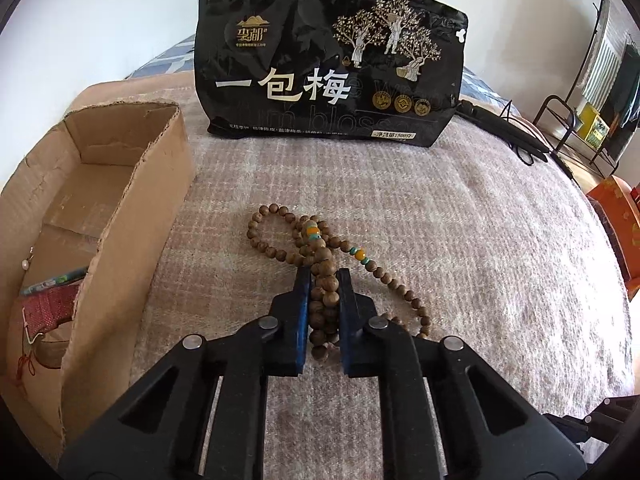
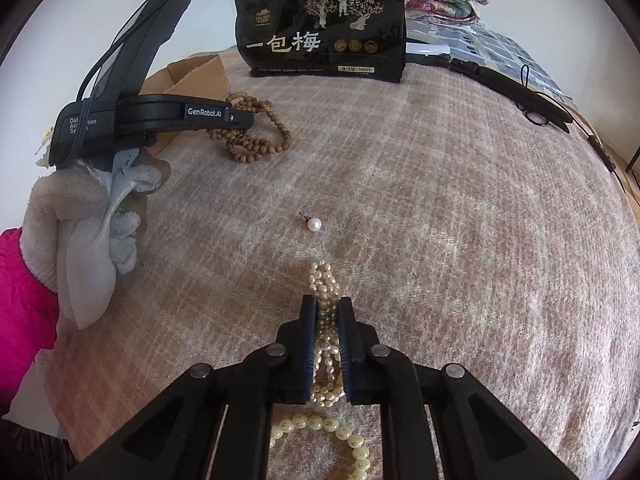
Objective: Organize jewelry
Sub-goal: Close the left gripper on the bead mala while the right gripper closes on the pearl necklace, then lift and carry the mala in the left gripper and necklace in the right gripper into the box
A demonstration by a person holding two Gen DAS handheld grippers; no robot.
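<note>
My left gripper (image 1: pixel 324 276) is shut on a long brown wooden bead strand (image 1: pixel 276 232) with orange and turquoise beads; most of the strand lies looped on the pinkish blanket. It also shows in the right wrist view (image 2: pixel 256 128), with the left gripper (image 2: pixel 244 118) over it. My right gripper (image 2: pixel 328 304) is shut on a bunched small-pearl necklace (image 2: pixel 326 280) resting on the blanket. A single pearl earring (image 2: pixel 314 224) lies just ahead of it. A cream lettered bead bracelet (image 2: pixel 344 436) lies under the right gripper.
An open cardboard box (image 1: pixel 100 200) stands left of the left gripper and holds a red pouch (image 1: pixel 50 312) and small items. A black snack bag (image 1: pixel 328 68) stands at the back. Black cables (image 2: pixel 532 100) lie at the far right.
</note>
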